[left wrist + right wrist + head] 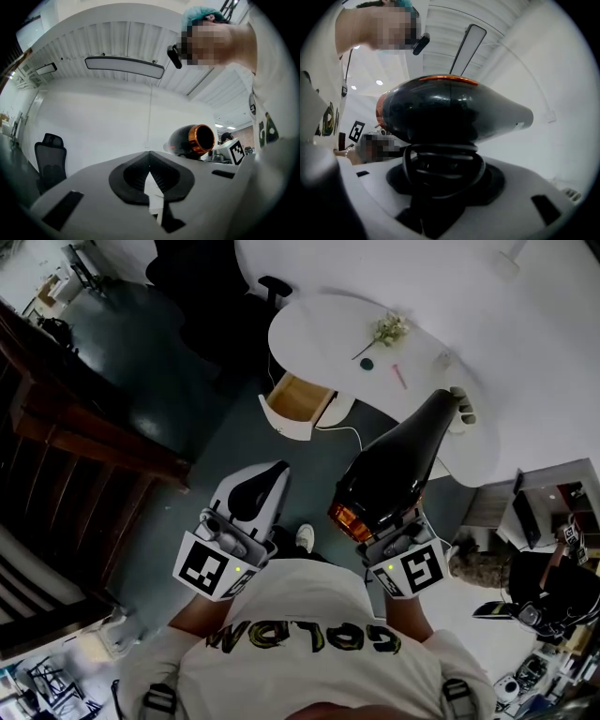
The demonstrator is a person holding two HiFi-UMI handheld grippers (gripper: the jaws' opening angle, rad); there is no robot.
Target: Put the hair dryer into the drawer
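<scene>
The hair dryer (394, 470) is glossy black with an orange ring at its rear end. It rides on my right gripper (401, 531), low in the head view, with its nozzle pointing toward the white table. In the right gripper view the jaws of the right gripper (440, 176) are closed on the dryer's handle, which has black cable wound round it, and the dryer body (450, 112) rests above them. My left gripper (279, 468) is beside it, shut and holding nothing; its pads (150, 161) meet at the tip. The wooden drawer (298, 399) stands pulled open under the table, ahead of both grippers.
The white curved table (441, 437) carries a sprig of flowers (386, 331), a pink stick (399, 377) and a small dark disc (367, 363). A black office chair (216, 296) is behind the drawer. Dark wooden furniture (84, 437) fills the left side.
</scene>
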